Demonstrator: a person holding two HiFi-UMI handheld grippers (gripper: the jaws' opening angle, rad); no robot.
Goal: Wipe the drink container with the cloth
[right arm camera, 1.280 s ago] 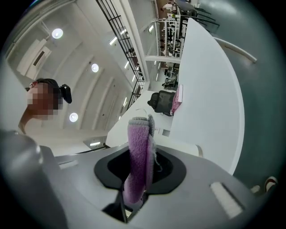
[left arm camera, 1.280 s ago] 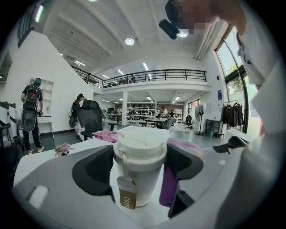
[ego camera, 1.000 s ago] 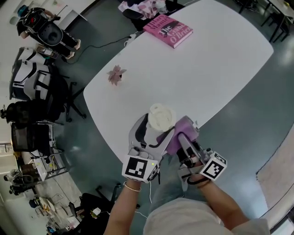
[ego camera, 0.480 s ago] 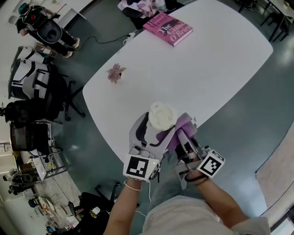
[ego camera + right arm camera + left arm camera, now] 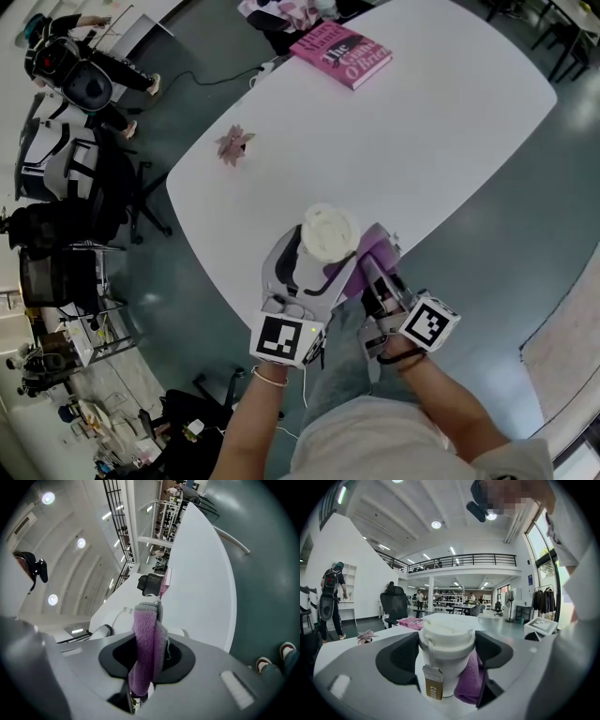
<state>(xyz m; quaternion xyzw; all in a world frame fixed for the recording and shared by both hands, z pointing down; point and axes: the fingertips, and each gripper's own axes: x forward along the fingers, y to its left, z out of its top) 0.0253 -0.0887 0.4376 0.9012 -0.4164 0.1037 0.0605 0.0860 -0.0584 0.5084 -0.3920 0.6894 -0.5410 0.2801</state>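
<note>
Right now, nearest you, your left gripper has its jaws closed on the drink container, one pad on each side just under the lid. The cup stands upright with its long axis vertical and its lid facing up toward your head. A small tag hangs on a string down its near side. It sits over the near edge of the white table; whether its base rests there can't be told. The lid is on, so nothing of its contents shows.

Just to the right, your right gripper has its jaws clamped on the purple cloth. The cloth stands up out of the jaws as a folded strip and touches the cup's right side below the lid.

Compared with a second ago, the right gripper and cloth sit slightly farther in along the cup, while the cup is in much the same spot.

Farther off, a pink flower-like piece lies near the table's left edge, and a pink book lies at the far end.
</note>
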